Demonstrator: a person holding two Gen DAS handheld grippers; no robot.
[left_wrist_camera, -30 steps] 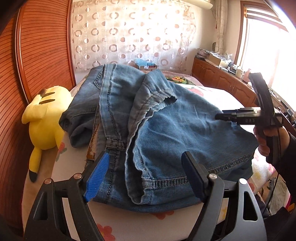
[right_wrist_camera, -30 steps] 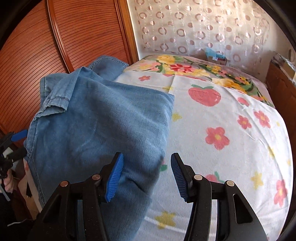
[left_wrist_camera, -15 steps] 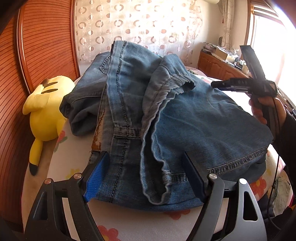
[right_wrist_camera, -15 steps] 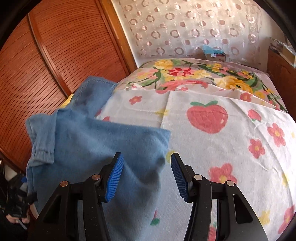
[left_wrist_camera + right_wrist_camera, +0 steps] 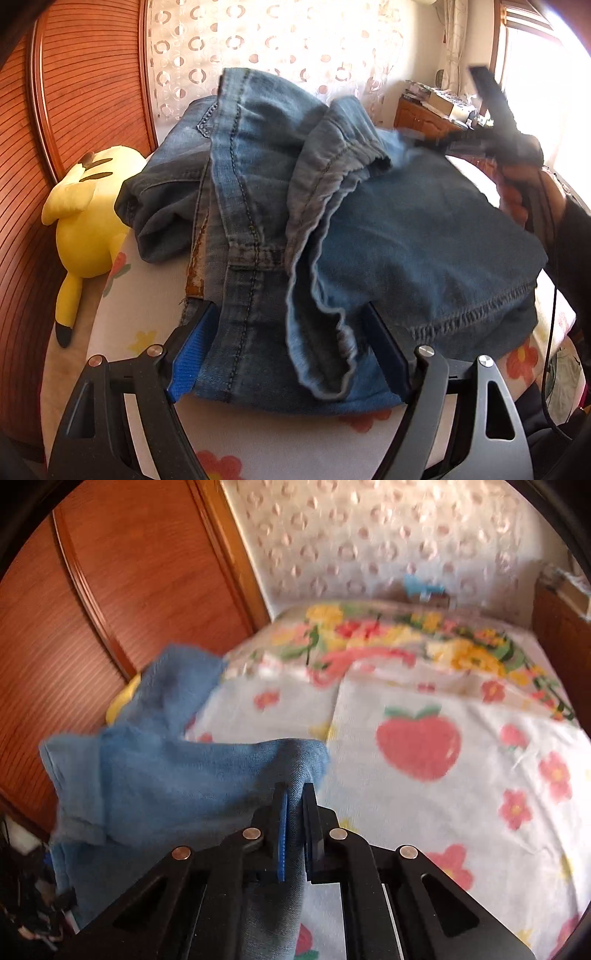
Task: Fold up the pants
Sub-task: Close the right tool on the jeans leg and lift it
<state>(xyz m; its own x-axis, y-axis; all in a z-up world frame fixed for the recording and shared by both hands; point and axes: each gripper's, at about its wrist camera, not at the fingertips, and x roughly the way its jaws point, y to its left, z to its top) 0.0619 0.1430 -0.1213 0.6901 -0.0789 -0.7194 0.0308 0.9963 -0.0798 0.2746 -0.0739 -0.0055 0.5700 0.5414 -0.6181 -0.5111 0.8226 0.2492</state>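
Between the wide-apart fingers of the left hand-held gripper [image 5: 291, 354] lies the near edge of the pants [image 5: 332, 229] — blue jeans heaped in a partly folded bundle on the bed [image 5: 122, 325], its flowered sheet showing at the near side. Their waistband and seams run away from this gripper toward the curtain, so the long axis points straight ahead of it, with a leg hem flopped across the top. A yellow plush toy [image 5: 85, 206] rests to the left against the wooden wall panel, well apart from the denim.

The right hand-held gripper [image 5: 295, 805] is closed onto a fold of the pants at the bundle's far-right corner; its view is blurred. So the right one already has cloth, while the left merely straddles the near edge without pinching. The coming move likely turns on the left gripper closing on that edge — then both could carry the fold along the long axis.
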